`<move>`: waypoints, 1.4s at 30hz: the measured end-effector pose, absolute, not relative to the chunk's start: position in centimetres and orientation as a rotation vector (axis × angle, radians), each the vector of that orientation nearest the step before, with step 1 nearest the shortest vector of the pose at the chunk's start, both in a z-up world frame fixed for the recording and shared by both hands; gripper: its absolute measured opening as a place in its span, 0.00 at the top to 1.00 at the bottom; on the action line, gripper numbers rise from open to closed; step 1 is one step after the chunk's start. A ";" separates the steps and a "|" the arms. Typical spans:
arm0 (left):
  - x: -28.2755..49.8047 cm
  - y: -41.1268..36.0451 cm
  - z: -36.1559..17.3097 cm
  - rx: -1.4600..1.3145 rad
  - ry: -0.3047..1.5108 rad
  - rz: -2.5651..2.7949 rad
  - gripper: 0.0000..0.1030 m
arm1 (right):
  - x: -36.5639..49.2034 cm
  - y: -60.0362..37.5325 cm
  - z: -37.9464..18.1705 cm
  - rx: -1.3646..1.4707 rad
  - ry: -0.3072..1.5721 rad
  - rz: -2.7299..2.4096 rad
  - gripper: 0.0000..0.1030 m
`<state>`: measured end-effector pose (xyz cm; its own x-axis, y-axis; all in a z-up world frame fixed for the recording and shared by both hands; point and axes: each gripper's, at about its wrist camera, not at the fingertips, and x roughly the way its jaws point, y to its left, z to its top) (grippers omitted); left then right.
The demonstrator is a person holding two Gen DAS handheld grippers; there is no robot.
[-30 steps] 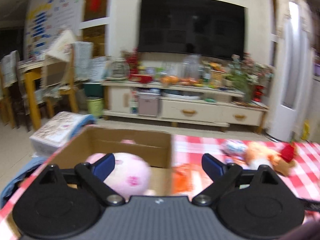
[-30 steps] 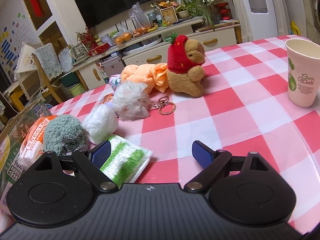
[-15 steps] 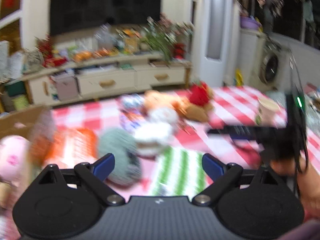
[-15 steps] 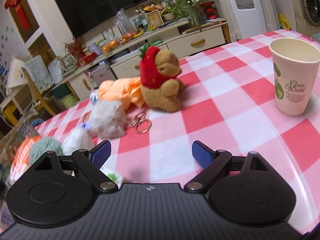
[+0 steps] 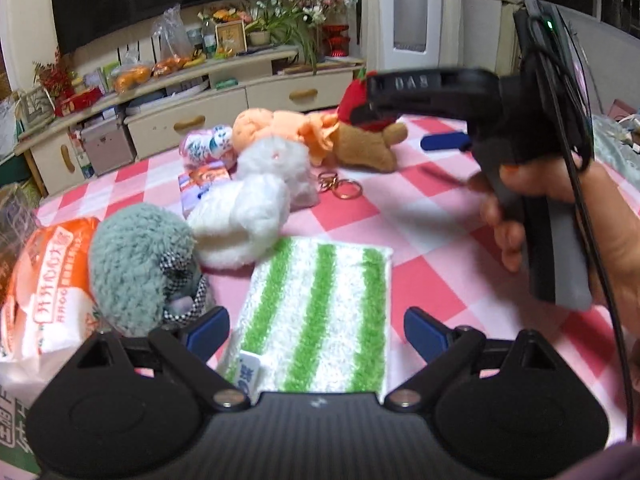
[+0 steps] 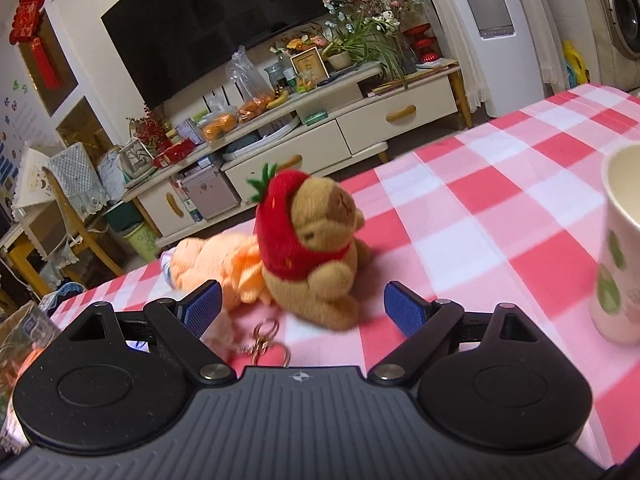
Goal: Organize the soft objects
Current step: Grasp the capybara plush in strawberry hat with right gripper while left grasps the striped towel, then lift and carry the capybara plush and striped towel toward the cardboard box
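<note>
L gripper [image 5: 316, 330] wide, empty, over striped cloth [image 5: 320, 312] | R gripper [image 6: 302, 306] wide, empty | bear [image 6: 316, 248] 12 o'clock, cup [image 6: 620, 248] 3

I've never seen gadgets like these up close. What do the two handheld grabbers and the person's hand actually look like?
Each is black plastic: the left gripper and right gripper have a ribbed dark-grey body, two round discs, silver pivot screws and blue ridged fingertips. From the side, the right one shows a grey pistol handle, a black cable, a green light and raised lettering. The right hand holding it is bare; no sleeve shows.
</note>
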<state>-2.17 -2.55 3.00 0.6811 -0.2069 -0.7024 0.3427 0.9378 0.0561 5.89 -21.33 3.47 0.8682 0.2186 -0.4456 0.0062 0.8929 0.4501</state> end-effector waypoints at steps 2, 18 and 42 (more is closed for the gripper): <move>-1.9 -2.6 2.7 0.183 0.777 -0.309 0.09 | 6.9 -21.5 3.2 0.467 0.509 0.116 0.00; -0.2 -2.9 1.6 0.153 0.825 -0.295 0.10 | 11.0 -21.2 2.7 0.402 0.478 0.091 0.00; -1.3 -1.5 2.2 0.077 0.814 -0.311 0.25 | 7.0 -21.7 2.9 0.381 0.495 0.130 0.25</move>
